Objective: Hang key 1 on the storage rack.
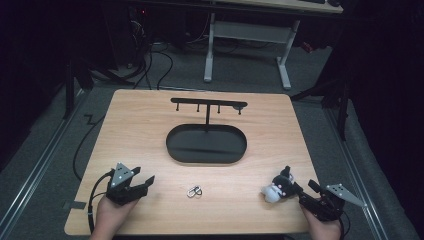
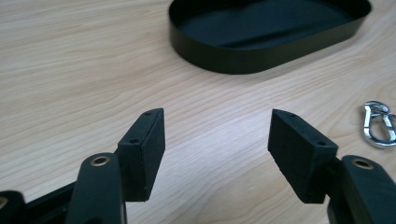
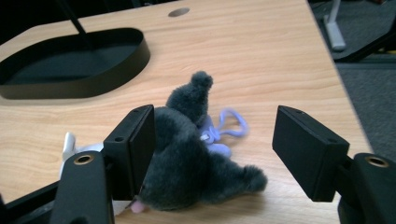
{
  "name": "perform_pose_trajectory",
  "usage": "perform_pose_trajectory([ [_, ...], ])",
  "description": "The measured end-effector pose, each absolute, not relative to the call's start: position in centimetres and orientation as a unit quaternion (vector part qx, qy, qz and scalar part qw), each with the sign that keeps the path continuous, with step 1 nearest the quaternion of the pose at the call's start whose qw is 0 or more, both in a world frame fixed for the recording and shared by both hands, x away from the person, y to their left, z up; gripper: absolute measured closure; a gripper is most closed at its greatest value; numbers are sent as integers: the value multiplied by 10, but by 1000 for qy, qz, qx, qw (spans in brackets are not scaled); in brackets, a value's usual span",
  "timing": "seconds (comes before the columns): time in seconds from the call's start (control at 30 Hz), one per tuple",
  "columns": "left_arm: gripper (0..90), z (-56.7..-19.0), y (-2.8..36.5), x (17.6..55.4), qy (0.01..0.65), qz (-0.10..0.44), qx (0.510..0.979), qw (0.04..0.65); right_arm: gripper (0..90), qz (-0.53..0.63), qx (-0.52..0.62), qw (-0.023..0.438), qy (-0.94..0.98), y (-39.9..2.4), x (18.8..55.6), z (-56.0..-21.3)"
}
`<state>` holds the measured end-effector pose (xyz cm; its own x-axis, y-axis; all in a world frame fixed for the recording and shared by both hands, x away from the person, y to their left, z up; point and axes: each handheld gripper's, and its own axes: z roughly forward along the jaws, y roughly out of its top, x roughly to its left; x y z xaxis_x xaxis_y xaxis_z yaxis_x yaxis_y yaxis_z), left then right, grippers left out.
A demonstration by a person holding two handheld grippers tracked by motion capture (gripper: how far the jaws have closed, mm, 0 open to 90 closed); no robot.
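Pale wood lies bare between the left gripper's point(image 2: 217, 122) wide-open, empty jaws. A small silver metal clip point(image 1: 195, 191) sits mid-table before the black oval metal tray point(image 1: 206, 144). Near the right edge, the right gripper point(image 3: 215, 126) gapes around a fluffy dark-grey plush toy point(image 3: 196, 163), its lilac loop point(image 3: 232, 123) visible in the right gripper view.

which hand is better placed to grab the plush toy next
Right. The right gripper is open with its fingers on either side of the plush toy, which lies by the table's near right edge. The left gripper is open over bare wood across the table, nearer the metal clasp.
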<state>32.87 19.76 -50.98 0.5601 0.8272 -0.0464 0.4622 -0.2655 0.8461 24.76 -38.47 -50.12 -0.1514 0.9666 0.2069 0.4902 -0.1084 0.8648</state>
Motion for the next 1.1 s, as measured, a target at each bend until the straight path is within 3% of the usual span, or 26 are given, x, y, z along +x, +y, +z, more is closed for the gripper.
perform_pose_trajectory([
  [0.33, 351, -520, 200, 325, 412, 202, 776, 432, 298, 436, 584, 266, 632, -380, 247, -505],
  [0.43, 351, -519, 199, 328, 413, 206, 771, 438, 334, 432, 581, 282, 629, -381, 242, -503],
  [0.47, 345, -519, 199, 330, 413, 205, 772, 437, 452, 425, 577, 290, 634, -381, 238, -502],
  [0.5, 345, -519, 198, 331, 414, 206, 772, 436, 452, 425, 577, 290, 634, -381, 238, -502],
  [0.53, 339, -519, 197, 333, 415, 205, 771, 438, 664, 410, 578, 283, 646, -381, 235, -502],
  [0.57, 339, -519, 197, 333, 415, 205, 771, 438, 664, 410, 578, 283, 646, -381, 235, -502],
  [0.67, 342, -517, 197, 334, 416, 201, 767, 445, 900, 396, 590, 262, 653, -379, 233, -501],
  [0.87, 344, -517, 199, 334, 419, 199, 766, 445, 900, 369, 594, 234, 676, -373, 239, -509],
  [1.1, 346, -518, 202, 327, 420, 201, 766, 443, 900, 346, 592, 235, 689, -373, 252, -516],
])
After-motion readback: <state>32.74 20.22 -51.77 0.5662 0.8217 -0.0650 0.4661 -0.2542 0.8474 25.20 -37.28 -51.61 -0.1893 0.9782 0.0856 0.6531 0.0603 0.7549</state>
